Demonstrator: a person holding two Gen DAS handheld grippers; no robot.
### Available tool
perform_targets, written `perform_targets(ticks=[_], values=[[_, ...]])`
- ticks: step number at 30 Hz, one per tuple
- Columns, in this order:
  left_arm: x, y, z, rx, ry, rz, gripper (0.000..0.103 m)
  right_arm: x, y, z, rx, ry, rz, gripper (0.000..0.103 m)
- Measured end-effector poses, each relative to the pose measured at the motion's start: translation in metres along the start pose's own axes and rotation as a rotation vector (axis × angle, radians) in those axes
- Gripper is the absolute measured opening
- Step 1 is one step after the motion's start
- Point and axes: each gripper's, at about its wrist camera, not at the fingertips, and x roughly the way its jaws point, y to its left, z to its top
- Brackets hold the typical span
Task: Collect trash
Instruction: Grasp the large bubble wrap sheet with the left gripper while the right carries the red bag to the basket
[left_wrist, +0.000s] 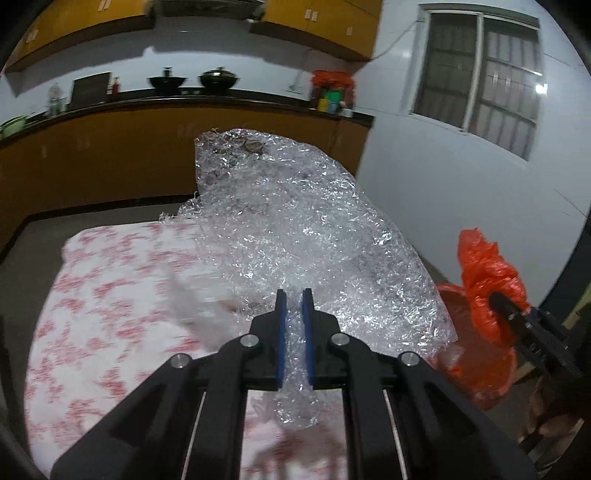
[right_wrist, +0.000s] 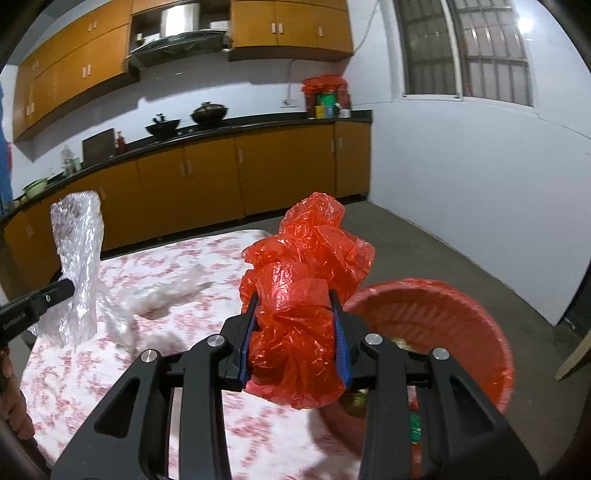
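**Both claws loaded above the table**

My left claw (left_wrist: 294, 295) is clamped on a crumpled sheet of clear plastic wrap (left_wrist: 295, 229). The sheet is pinched between my blue pads (left_wrist: 281, 332); most of it stands up and forward beyond the fingertips, and a shorter tail hangs behind them. From the right wrist camera the same sheet (right_wrist: 77, 266) is seen held upright over the left edge of the table.

My right claw (right_wrist: 293, 299) is closed on a bunched red plastic bag (right_wrist: 303, 295). The bag fills the gap between the pads, bulging above the fingertips and sagging below them. From the left wrist camera this bag (left_wrist: 487, 273) appears off the right edge of the table.

A red bin (right_wrist: 443, 310) stands just beside the table's right edge, below and to the right of the red bag; items lie inside it, too small to identify.

The table (left_wrist: 110, 295), under a white cloth with red print, carries more loose clear plastic (right_wrist: 166, 291) near its middle, blurred, lying between my two claws and apart from both
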Motion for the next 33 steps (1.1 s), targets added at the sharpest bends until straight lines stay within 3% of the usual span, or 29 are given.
perform_targets(ticks=[17, 22, 33], values=[[0.062, -0.150, -0.014, 0.144, 0.070, -0.260, 0.009, -0.016, -0.091, -0.019, 0.122, 0.018, -0.170, 0.035], [0.080, -0.178, -0.021, 0.183, 0.095, -0.294, 0.009, -0.013, -0.109, -0.023, 0.153, 0.024, -0.197, 0.035], [0.116, -0.201, -0.031, 0.207, 0.156, -0.320, 0.009, -0.008, -0.127, -0.033, 0.198, 0.034, -0.221, 0.035]])
